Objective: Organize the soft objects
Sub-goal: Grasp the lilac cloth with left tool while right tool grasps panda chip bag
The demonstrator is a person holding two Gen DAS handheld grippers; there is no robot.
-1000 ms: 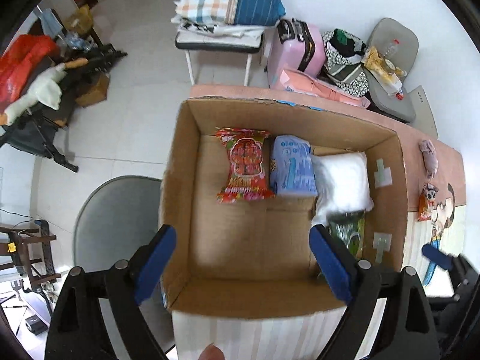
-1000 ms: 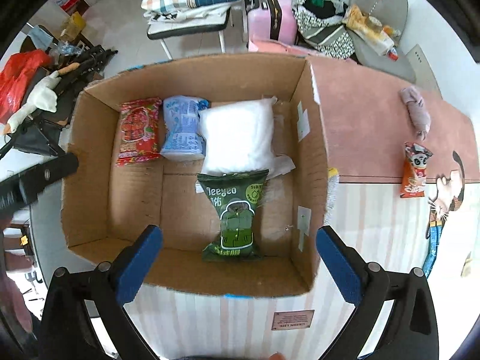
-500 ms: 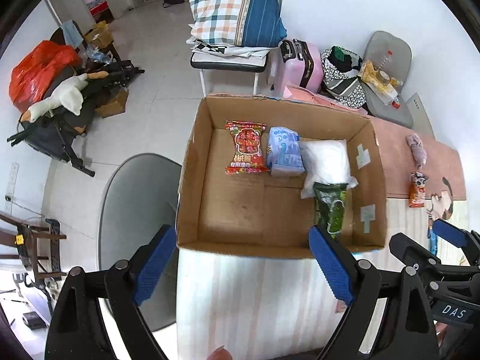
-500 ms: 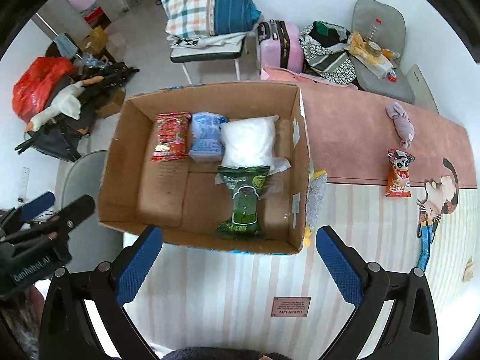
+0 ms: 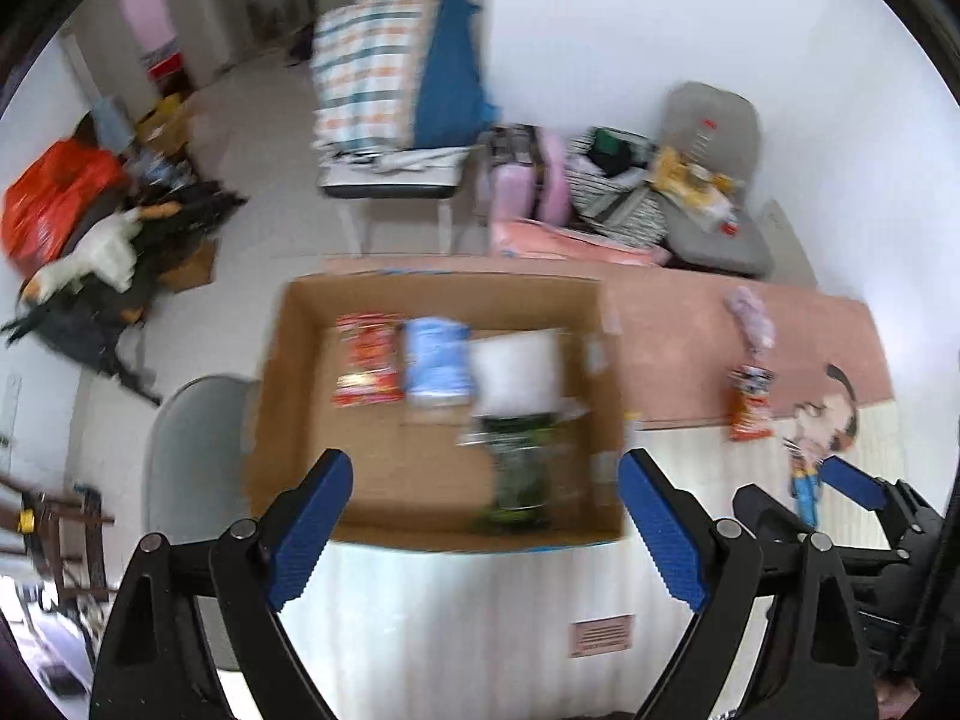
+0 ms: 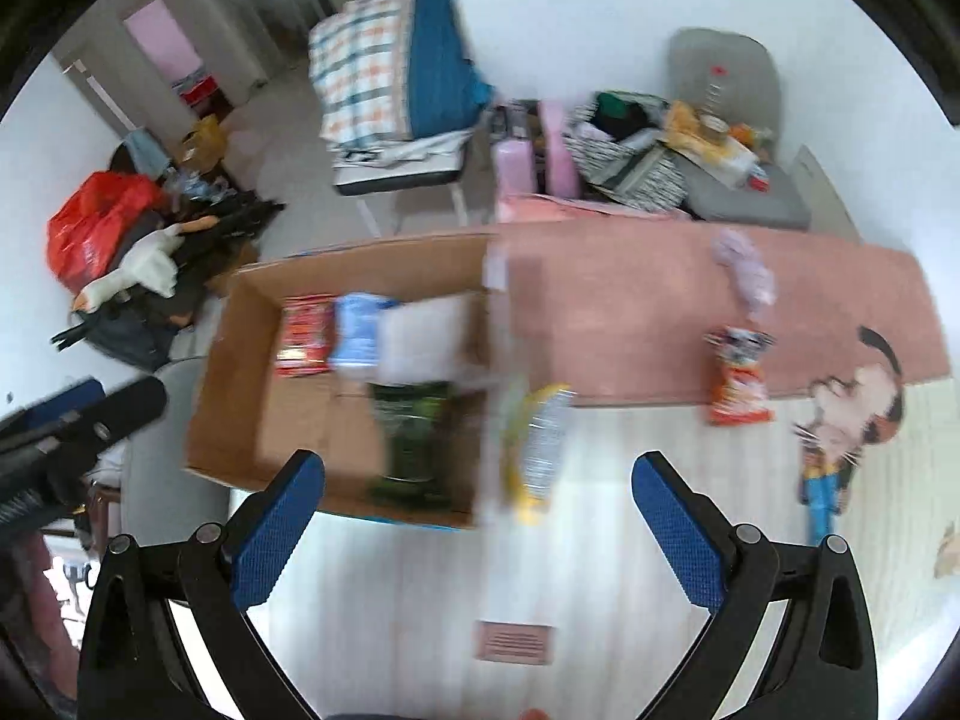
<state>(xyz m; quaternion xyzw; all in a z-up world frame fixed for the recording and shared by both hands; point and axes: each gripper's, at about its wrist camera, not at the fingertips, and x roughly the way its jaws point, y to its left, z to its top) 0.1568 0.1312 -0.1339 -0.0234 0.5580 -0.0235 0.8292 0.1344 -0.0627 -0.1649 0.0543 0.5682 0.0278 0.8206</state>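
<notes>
On the bench (image 6: 630, 312) sits a brown box (image 5: 288, 396) with four soft packs inside: red (image 5: 367, 367), blue (image 5: 436, 367), white (image 5: 519, 369) and green (image 5: 521, 474). Beside the box lies a yellow pack (image 6: 537, 444). An orange pack (image 6: 739, 385) lies farther off. Both the left tool (image 5: 483, 531) and right tool (image 6: 477, 531) are wide open, holding nothing.

Your cardboard box (image 5: 282, 372) is matt brown corrugated paper — raw and unprinted inside. The snack packets in it, like the red one (image 5: 367, 359), look like glossy plastic film. Your fingers (image 6: 279, 546) carry textured blue pads on smooth black plastic — the tabletop (image 6: 630, 300) is matt pink.
</notes>
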